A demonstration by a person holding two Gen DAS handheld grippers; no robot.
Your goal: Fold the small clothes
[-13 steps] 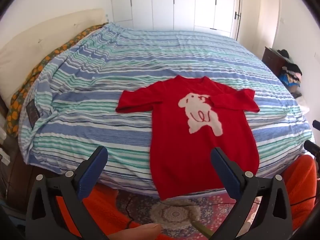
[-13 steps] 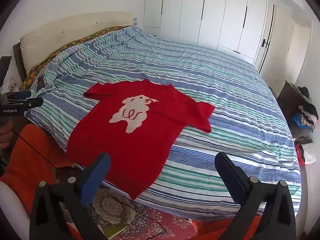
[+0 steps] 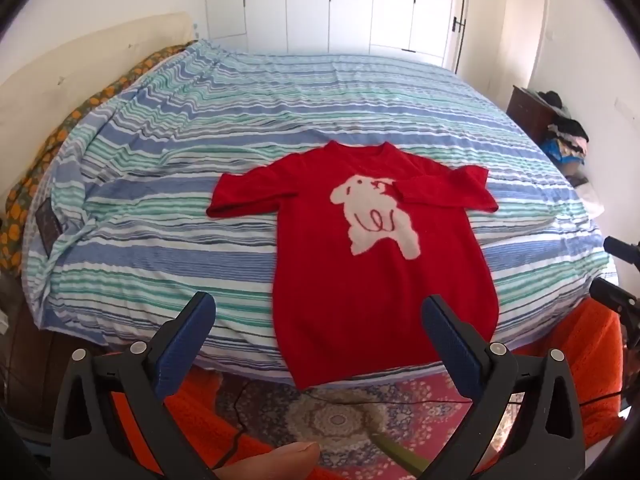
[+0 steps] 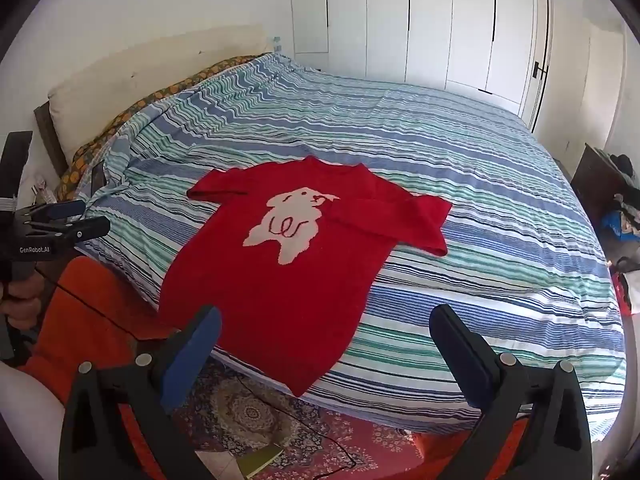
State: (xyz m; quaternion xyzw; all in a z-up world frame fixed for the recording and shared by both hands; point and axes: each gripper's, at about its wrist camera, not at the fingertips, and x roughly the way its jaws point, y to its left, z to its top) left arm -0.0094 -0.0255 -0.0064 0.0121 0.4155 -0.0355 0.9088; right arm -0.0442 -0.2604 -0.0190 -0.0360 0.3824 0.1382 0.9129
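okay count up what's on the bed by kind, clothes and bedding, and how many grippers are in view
Red sweater: 1
Striped duvet: 1
Orange-patterned sheet: 1
Grippers, left gripper, right gripper, both open: 2
Total: 5

A home bedroom: striped bed (image 3: pixel 280 128), white wardrobes (image 3: pixel 348 4).

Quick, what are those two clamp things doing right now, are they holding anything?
Left gripper: open, holding nothing; the red sweater lies ahead on the striped bed.
Right gripper: open, holding nothing.
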